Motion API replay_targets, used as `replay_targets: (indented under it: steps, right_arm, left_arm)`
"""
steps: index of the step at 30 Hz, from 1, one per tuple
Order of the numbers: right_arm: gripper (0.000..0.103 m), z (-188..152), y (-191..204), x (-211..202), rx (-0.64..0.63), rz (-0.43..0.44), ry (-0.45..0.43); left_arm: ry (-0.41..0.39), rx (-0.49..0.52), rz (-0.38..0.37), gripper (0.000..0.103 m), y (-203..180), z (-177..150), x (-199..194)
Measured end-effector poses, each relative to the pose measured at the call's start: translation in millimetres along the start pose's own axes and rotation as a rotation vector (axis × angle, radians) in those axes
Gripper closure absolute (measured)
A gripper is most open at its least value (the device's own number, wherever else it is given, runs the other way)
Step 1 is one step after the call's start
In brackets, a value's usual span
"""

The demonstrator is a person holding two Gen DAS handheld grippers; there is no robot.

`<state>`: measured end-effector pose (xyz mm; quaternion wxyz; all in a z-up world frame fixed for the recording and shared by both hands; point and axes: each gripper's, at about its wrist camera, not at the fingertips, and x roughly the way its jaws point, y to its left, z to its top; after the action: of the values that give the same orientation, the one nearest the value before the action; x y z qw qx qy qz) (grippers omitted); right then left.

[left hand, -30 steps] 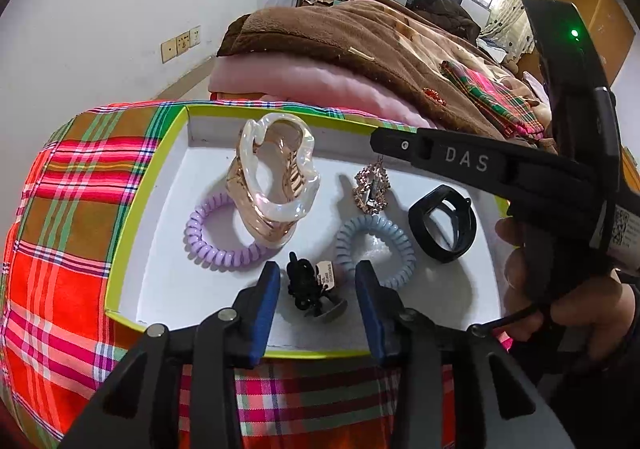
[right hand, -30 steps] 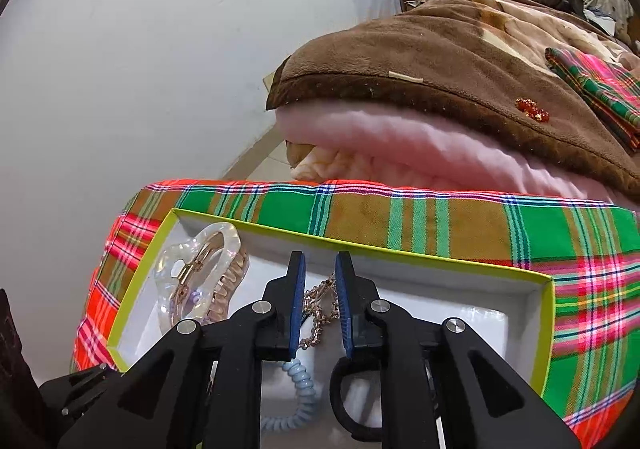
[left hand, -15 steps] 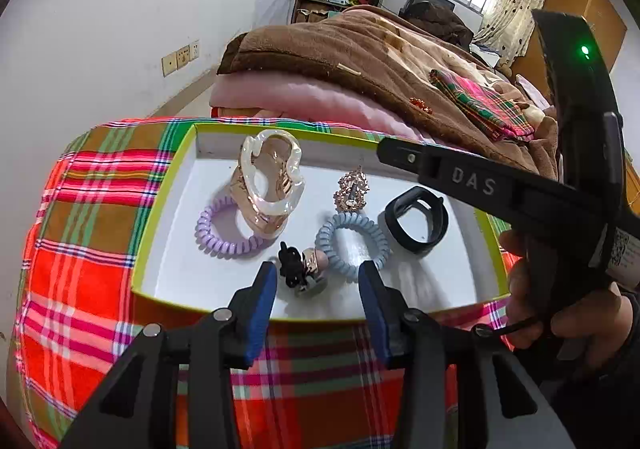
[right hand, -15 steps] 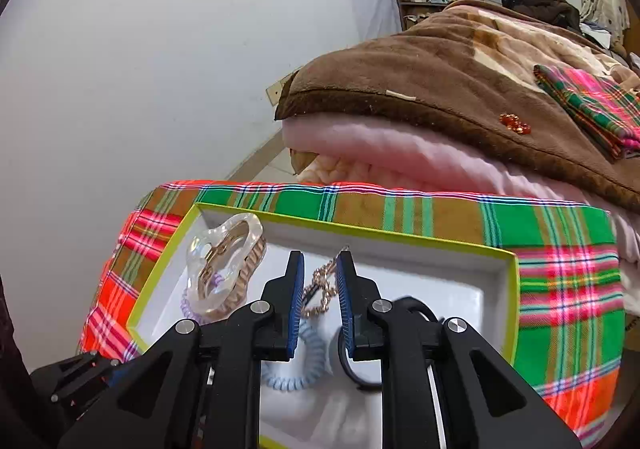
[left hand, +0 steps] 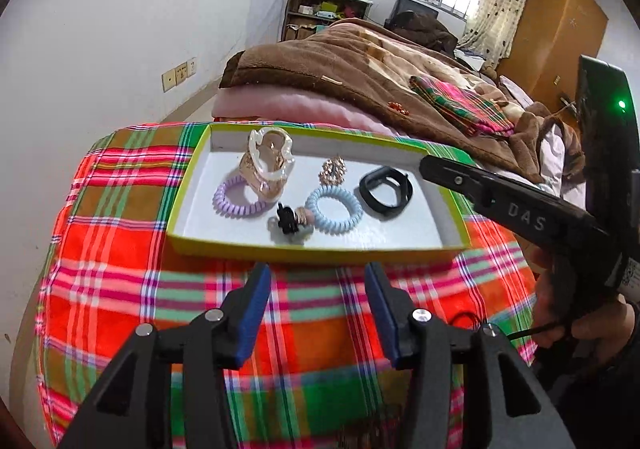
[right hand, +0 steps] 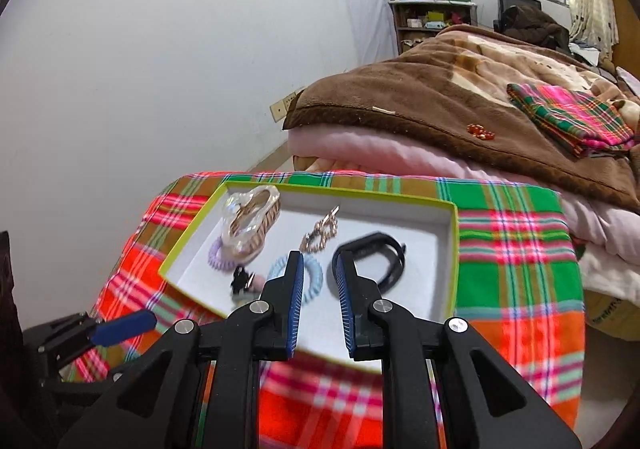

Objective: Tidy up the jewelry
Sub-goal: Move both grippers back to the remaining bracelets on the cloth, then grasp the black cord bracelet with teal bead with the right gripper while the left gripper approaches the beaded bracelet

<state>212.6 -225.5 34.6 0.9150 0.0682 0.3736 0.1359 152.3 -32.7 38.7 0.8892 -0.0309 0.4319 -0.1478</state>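
The tray [left hand: 182,185] looks like matt white card with a lime rim; the big hair claw [left hand: 267,163] is glossy translucent plastic over shiny gold-toned metal; the lilac coil tie [left hand: 232,203] and blue coil tie [left hand: 334,209] are smooth plastic; the black band [left hand: 384,191] is matt, rubbery; the plaid cloth [left hand: 120,233] is woven; the brown blanket [left hand: 352,65] is fleecy.

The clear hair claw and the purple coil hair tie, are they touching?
Touching: in the left wrist view the clear hair claw lies on the purple coil hair tie, overlapping its ring.
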Motion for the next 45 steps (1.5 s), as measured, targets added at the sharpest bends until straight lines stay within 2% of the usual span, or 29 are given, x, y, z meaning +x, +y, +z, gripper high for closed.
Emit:
replay_targets:
  steps: [3,4,5,6,16,24,32,45]
  right_arm:
    - [0.081,-11,0,-12,-0.007,-0.010,-0.005]
    - [0.077,-14,0,-15,-0.010,-0.013,-0.007]
    - [0.066,-17,-1,-20,-0.013,-0.015,-0.011]
    - [0.064,-21,-1,-23,-0.015,-0.018,-0.016]
    - [0.064,-67,-12,-47,-0.025,-0.062,-0.005]
    - [0.064,-102,-12,-51,-0.046,-0.037,0.036]
    - [0.064,-119,0,-41,-0.102,-0.020,0.084]
    - [0.064,-133,6,-21,-0.140,-0.075,0.148]
  left_arm:
    - [-0.001,0.005,-0.006,0.052,-1,-10,-8]
    - [-0.002,0.005,-0.005,0.052,-1,-12,-11]
    - [-0.003,0.006,-0.007,0.052,-1,-16,-13]
    - [-0.002,0.006,-0.008,0.052,-1,-19,-15]
    - [0.025,-0.011,-0.035,0.051,6,-57,-23]
    - [0.043,-0.016,-0.057,0.050,9,-81,-27]
    - [0.051,-0.039,-0.056,0.049,17,-95,-34]
    - [0.066,-0.057,-0.058,0.049,18,-106,-34]
